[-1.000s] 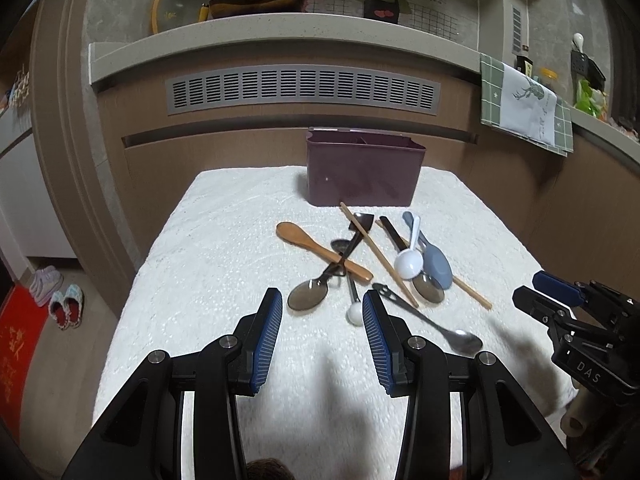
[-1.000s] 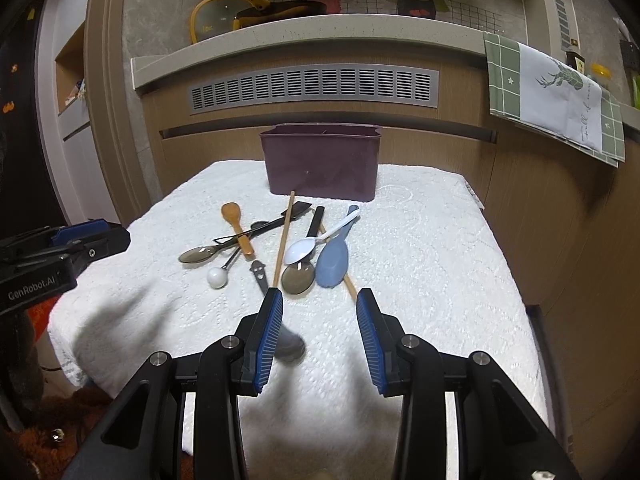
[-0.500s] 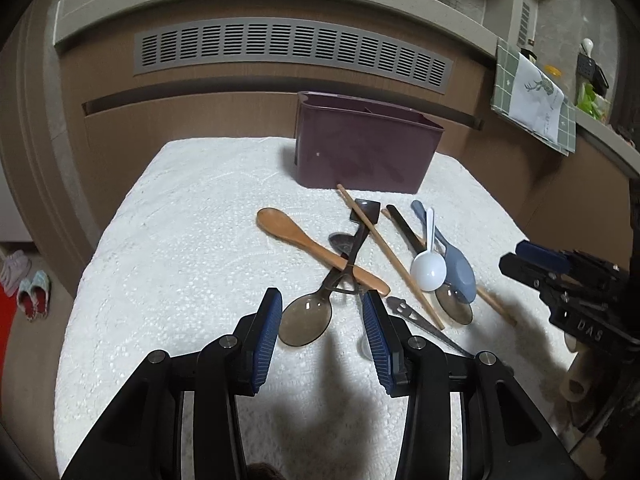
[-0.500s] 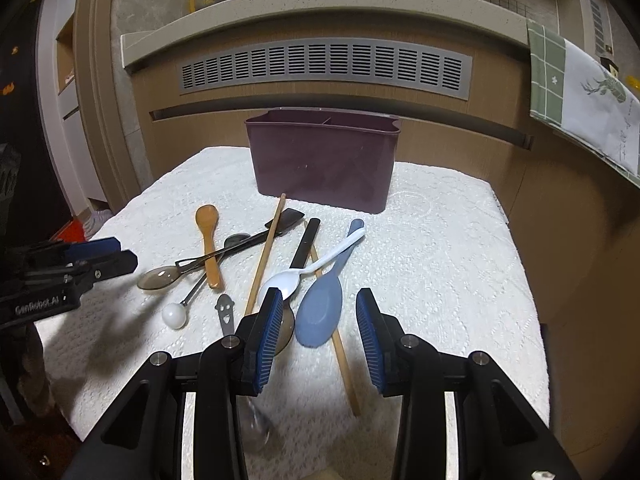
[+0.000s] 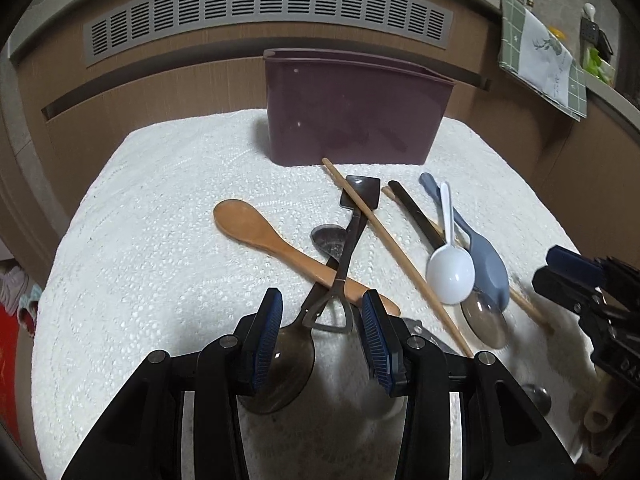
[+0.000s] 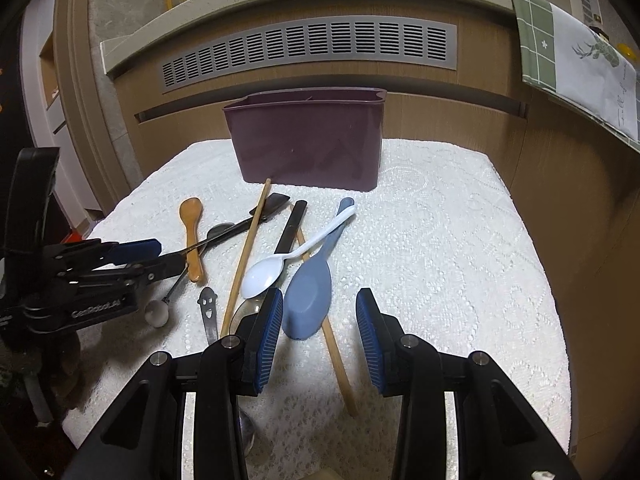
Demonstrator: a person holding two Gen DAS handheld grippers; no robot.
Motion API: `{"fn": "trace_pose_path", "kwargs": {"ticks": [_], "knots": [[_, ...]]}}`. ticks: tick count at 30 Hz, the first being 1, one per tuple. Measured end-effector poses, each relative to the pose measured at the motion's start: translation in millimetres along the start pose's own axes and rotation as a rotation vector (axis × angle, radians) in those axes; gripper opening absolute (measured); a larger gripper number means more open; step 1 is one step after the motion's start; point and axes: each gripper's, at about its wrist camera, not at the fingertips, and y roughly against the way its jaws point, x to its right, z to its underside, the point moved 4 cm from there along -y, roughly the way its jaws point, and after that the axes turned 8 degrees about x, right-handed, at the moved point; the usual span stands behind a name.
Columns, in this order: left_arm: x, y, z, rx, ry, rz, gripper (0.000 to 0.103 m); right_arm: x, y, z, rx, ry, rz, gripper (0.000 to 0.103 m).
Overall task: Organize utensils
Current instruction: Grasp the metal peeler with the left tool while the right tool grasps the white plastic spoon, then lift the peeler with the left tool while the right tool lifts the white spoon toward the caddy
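Note:
A dark purple utensil holder (image 5: 352,108) stands at the back of the white table (image 5: 160,240); it also shows in the right wrist view (image 6: 308,140). In front lies a pile: a wooden spoon (image 5: 280,244), a dark metal spoon with a black handle (image 5: 288,356), a wooden chopstick (image 5: 392,256), a white plastic spoon (image 5: 450,268) and a blue-grey spoon (image 6: 312,292). My left gripper (image 5: 320,344) is open, low over the dark metal spoon. My right gripper (image 6: 318,340) is open, its fingers either side of the blue-grey spoon's bowl and a second chopstick (image 6: 336,356).
A wooden counter front with a grey vent (image 6: 312,48) rises behind the table. A green and white towel (image 6: 580,68) hangs at the right. The table's edges drop off at left and right. A small steel spoon with a smiley handle (image 6: 208,312) lies by the pile.
Both grippers have moved forward and down toward the pile. The left one now straddles the dark metal spoon, the right one the blue-grey spoon. The utensils have not moved.

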Motion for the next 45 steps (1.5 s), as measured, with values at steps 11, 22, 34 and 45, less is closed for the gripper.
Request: {"fn": "trace_pose_path", "kwargs": {"ticks": [11, 22, 34, 45], "knots": [[-17, 59, -41, 0.252, 0.033, -0.035, 0.024, 2, -7, -21, 0.0, -0.041, -0.032, 0.036], [-45, 94, -61, 0.321, 0.059, -0.065, 0.024, 8, -98, -48, -0.153, -0.142, 0.0, 0.031], [-46, 126, -77, 0.386, 0.041, -0.061, 0.024, -7, -79, -82, -0.058, -0.044, -0.079, 0.002], [-43, 150, -87, 0.414, 0.041, -0.065, 0.024, -12, -57, -71, -0.146, 0.009, -0.14, 0.006]]}}
